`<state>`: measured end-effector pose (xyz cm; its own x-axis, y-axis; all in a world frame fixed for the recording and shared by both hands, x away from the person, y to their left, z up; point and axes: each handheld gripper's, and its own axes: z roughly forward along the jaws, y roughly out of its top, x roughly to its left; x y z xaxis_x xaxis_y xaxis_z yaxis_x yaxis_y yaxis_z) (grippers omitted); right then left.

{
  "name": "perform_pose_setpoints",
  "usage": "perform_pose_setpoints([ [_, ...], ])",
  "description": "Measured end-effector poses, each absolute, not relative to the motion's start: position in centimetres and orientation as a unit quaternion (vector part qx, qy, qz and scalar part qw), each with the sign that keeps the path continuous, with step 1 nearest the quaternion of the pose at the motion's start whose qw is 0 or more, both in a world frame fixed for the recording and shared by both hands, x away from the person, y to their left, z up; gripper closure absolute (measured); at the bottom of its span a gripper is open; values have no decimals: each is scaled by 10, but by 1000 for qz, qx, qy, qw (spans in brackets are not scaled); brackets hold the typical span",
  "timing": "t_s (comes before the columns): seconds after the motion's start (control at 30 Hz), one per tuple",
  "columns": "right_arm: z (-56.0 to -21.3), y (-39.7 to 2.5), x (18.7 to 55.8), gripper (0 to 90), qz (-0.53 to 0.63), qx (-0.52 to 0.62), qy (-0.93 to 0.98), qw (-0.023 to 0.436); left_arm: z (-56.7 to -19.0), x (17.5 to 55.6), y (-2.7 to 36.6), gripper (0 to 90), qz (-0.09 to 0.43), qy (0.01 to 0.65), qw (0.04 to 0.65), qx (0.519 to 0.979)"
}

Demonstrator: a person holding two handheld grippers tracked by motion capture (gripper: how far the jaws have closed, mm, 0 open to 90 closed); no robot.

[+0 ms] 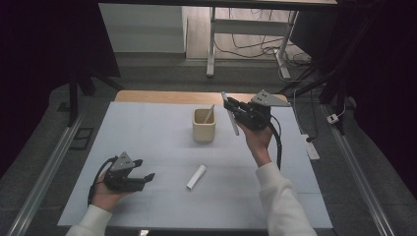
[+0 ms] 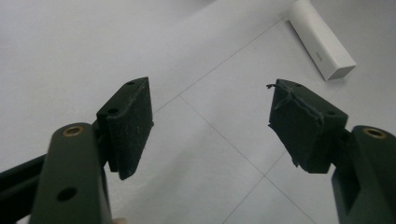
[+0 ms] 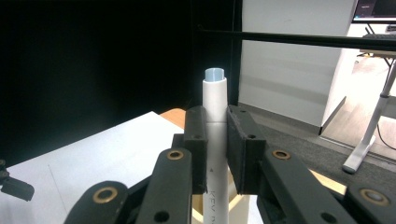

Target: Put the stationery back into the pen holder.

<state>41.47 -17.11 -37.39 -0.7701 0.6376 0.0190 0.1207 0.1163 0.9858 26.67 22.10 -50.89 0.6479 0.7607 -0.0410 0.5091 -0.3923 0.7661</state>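
**High view inspection: marker held above holder, cap on table**

High view shows the right gripper (image 1: 235, 112) raised over the far half of the white table (image 1: 147, 142), its jaws clamped on a slim white cylindrical marker pen (image 1: 231, 118) that hangs tilted, just to the right of the beige square-sided holder cup (image 1: 204, 125). Right gripper view confirms the grip: both black pads press the pen barrel (image 3: 215, 116), whose pale blue end points up, and the cup rim appears directly below. One thin stick already leans inside the cup.

The left gripper (image 1: 142, 169) rests low at the near left, jaws spread wide and holding nothing. Left gripper view shows the short white tube (image 2: 322, 39), likely a cap, lying flat on the table ahead of those jaws and well apart from them.

Judgement: the step in hand appears to be carrying the pen to the cup. The next move calls for shifting the pen leftward over the opening, righting it, lowering it, then loosening the jaws. A tilted release risks striking the rim.
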Motion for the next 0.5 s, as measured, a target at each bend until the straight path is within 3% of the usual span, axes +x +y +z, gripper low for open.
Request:
perform_pose_setpoints([
  [0.5, -375, -157, 425, 780, 608, 264, 719, 209, -509, 267, 221, 299, 160, 387, 393, 819],
])
